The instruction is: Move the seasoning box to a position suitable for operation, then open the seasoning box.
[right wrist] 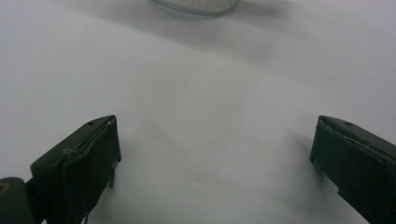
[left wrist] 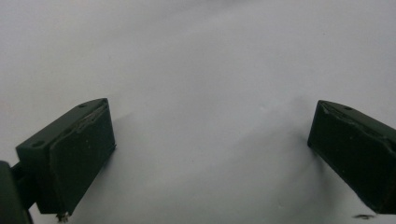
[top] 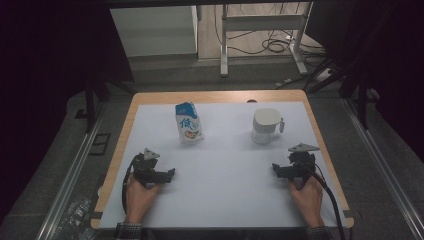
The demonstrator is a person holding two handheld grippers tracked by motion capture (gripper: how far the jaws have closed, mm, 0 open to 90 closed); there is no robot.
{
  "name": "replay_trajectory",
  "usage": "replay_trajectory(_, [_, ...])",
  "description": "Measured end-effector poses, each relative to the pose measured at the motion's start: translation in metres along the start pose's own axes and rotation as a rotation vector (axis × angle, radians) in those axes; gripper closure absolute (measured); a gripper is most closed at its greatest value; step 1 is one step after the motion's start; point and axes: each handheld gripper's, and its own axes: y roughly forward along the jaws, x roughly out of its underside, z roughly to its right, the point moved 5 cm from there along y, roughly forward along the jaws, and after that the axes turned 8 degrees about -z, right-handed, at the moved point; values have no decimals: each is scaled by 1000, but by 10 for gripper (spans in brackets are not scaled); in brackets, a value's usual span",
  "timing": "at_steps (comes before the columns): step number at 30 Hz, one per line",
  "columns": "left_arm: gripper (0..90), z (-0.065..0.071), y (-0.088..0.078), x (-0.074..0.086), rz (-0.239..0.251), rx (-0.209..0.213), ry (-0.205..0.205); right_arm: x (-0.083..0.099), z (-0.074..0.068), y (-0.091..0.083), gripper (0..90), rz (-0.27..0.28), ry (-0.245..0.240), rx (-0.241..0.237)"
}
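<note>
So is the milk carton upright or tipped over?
Upright. In the high view the carton stands on its base on the white mat, gabled top up, leaning slightly, untouched by either gripper.

A: The tabletop (top: 220, 170) looks matt white, smooth, with a wood edge. The carton (top: 188, 123)?

B: Printed glossy paper at eleven o'clock; the jug (top: 265, 126) at one o'clock, smooth white plastic.
</note>
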Motion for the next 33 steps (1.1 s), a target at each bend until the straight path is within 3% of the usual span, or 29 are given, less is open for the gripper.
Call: replay_trajectory(33, [7,0,0,0,9,-1,-3,0,-1,-1,27,-2,4,1])
